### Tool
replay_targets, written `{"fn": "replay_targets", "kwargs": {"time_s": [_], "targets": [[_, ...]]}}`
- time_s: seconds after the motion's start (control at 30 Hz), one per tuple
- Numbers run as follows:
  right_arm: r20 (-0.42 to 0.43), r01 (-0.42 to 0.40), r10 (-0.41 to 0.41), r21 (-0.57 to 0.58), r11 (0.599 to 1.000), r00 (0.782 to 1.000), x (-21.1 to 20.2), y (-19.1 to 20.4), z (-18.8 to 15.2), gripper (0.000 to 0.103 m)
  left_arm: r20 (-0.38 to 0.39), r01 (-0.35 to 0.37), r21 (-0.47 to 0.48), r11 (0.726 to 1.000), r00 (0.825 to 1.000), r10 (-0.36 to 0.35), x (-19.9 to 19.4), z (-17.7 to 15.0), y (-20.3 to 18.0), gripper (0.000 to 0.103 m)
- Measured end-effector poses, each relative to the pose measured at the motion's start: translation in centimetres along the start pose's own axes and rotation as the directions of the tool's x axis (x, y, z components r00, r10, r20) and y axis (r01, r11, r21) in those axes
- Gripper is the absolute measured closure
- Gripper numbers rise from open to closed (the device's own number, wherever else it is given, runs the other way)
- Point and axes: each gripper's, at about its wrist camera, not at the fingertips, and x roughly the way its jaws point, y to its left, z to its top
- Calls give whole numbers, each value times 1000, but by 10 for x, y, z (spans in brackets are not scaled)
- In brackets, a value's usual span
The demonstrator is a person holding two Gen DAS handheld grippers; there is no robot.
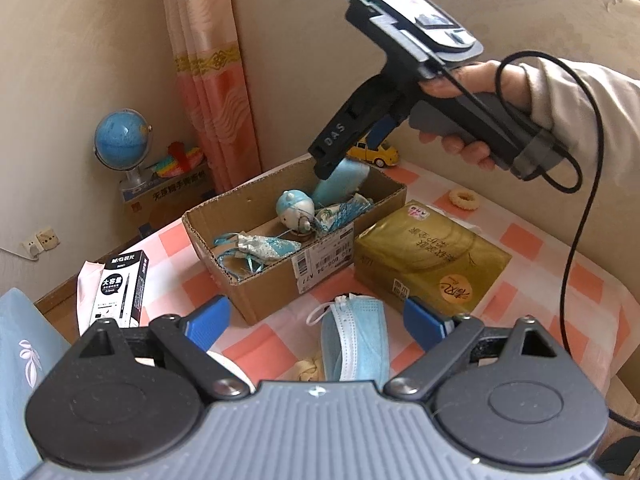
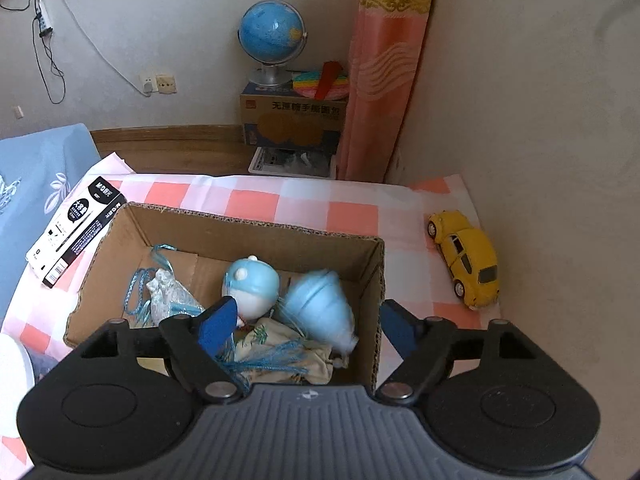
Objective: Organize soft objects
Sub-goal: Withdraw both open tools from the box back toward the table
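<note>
— While the right gripper (image 2: 304, 330) is held spread over the cardboard box (image 2: 256, 220), a blue soft pouch (image 2: 320, 304) is seen inside.
— The left gripper (image 1: 316, 322) is splayed above the face mask (image 1: 356, 344).

A blue globe (image 2: 272, 34) on a silver stand sits atop a printed carton (image 2: 293, 122) in the corner, beside a rainbow-coloured disc (image 2: 320, 82) and a pink curtain (image 2: 390, 68) with a gold patterned band. On the pink-and-white checked tablecloth (image 2: 304, 204), a yellow toy car (image 2: 466, 258) is parked near the wall and a black-and-white pen box (image 2: 76, 230) lies by the opposite edge. A gold tissue pack (image 1: 432, 258) and a small cream ring (image 1: 464, 199) also rest on the cloth.
</note>
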Motion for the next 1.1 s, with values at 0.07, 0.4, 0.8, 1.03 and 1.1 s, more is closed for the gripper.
{"fn": "replay_targets", "kwargs": {"time_s": [0.07, 0.4, 0.8, 1.03, 1.1], "targets": [[13, 13, -13, -1, 1000, 1000, -5, -2, -4, 15, 0, -4, -8, 1000, 1000, 4, 0, 1, 0, 7], [108, -3, 0, 27, 1000, 994, -52, -11, -40, 0, -12, -9, -46, 999, 1000, 9, -11, -2, -7, 4], [225, -47, 33, 54, 997, 974, -107, -18, -127, 0, -47, -17, -107, 994, 999, 12, -17, -31, -35, 3], [292, 2, -12, 35, 999, 956, -126, -17, -200, 0, -87, -56, -126, 990, 995, 45, -13, -50, -62, 3], [294, 2, -15, 43, 999, 956, -127, -18, -218, 0, -81, -62, -139, 988, 995, 51, -11, -56, -69, 3]]}}
